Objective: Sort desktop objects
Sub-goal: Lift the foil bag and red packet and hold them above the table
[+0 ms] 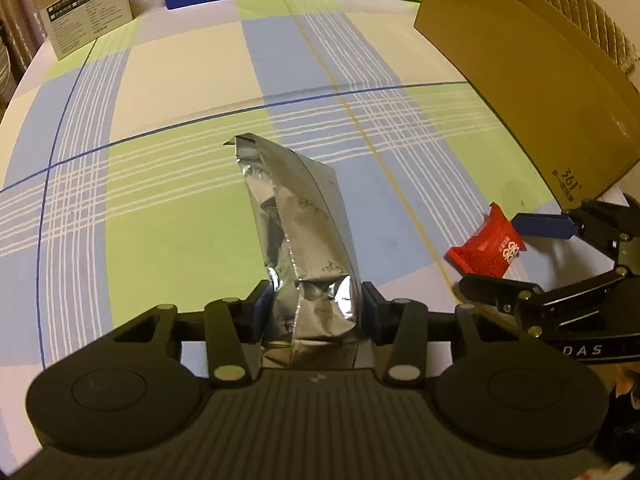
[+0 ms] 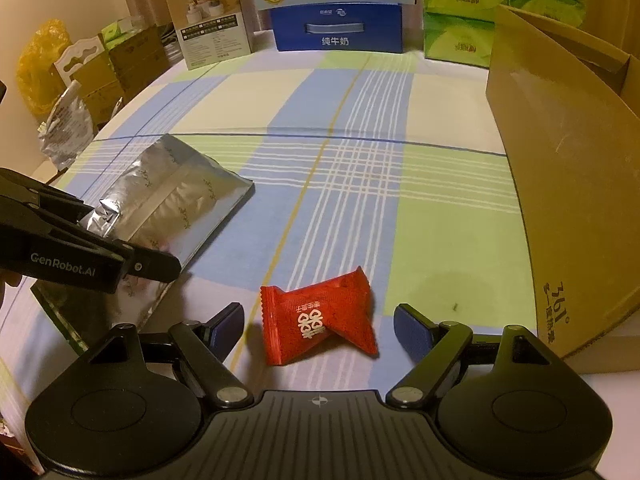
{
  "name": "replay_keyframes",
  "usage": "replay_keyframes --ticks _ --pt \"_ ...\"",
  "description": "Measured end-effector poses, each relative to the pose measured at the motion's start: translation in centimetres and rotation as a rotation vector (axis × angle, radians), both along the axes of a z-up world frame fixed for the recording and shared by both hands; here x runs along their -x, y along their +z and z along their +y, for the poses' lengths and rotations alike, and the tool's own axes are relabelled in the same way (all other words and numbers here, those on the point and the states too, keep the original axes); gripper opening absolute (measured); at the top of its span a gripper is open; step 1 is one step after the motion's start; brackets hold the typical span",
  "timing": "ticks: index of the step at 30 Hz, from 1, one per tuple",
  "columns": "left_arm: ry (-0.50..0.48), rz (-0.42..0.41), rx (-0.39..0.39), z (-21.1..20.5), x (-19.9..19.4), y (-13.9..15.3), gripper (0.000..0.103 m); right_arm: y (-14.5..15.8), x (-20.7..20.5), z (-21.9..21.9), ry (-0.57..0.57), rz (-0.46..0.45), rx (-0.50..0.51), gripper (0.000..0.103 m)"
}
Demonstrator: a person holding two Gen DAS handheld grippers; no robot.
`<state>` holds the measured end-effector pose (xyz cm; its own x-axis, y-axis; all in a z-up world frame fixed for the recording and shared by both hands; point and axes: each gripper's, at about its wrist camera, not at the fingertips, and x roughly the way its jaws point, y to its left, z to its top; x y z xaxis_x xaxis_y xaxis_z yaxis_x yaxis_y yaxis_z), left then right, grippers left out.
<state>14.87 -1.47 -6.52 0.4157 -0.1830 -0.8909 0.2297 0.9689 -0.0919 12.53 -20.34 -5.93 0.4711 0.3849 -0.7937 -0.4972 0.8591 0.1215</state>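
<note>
Clamped between the blue pads of the left gripper (image 1: 316, 304) is a crumpled silver foil pouch (image 1: 298, 232); its lower end is pinched from both sides, and the rest is seen stretching fwd over the checked tablecloth (image 1: 168, 184). From the right wrist view, the same pouch (image 2: 176, 200) is seen lying mostly flat on the cloth nr the counter's left edge, w/ the left gripper (image 2: 160, 260) closed on its near end.

A red candy wrapper (image 2: 320, 316) w/ white print is seen between the fingers of the right gripper (image 2: 320, 322), which is spread wide; neither pad is touching it. The wrapper rests on the cloth nr the counter's front edge. From the left view, it (image 1: 486, 246) is seen just beside the right gripper (image 1: 520, 256).

An open cardboard box (image 2: 560, 168) marked "361°" is stood along the counter's right edge. At the far edge, a blue milk carton box (image 2: 338, 28), green tissue packs (image 2: 460, 12) & a small white product box (image 2: 212, 20) are lined up.
</note>
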Motion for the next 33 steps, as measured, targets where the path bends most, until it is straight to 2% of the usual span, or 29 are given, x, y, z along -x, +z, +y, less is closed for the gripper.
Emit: replay_keyframes --ticks 4,6,11,16,19,26,29,33 --pt "-0.005 0.009 -0.048 -0.5 -0.4 -0.2 0.057 0.1 0.1 0.2 0.009 -0.012 0.001 0.079" --pt "-0.015 0.008 -0.074 -0.9 -0.5 -0.3 0.058 0.1 0.2 0.4 0.019 -0.023 0.011 0.079" --pt "-0.031 0.003 -0.09 -1.2 -0.9 -0.5 0.055 -0.1 0.3 0.7 0.031 -0.036 0.028 0.079" --pt "-0.037 0.0 -0.084 -1.1 -1.2 -0.4 0.044 -0.4 0.2 1.0 0.039 -0.042 0.053 0.079" --pt "-0.037 -0.004 -0.07 -1.0 -1.1 -0.2 0.04 -0.5 0.3 1.3 0.054 -0.05 0.064 0.078" --pt "-0.037 -0.008 -0.069 -0.9 -1.1 -0.2 0.041 -0.8 0.3 1.6 0.07 -0.069 0.078 0.074" --pt "-0.032 -0.007 -0.085 -0.8 -1.3 -0.4 0.048 -0.8 0.4 1.7 0.07 -0.077 0.082 0.07" --pt "-0.03 -0.007 -0.087 -0.6 -1.3 -0.4 0.049 -0.7 0.1 1.6 0.061 -0.077 0.079 0.065"
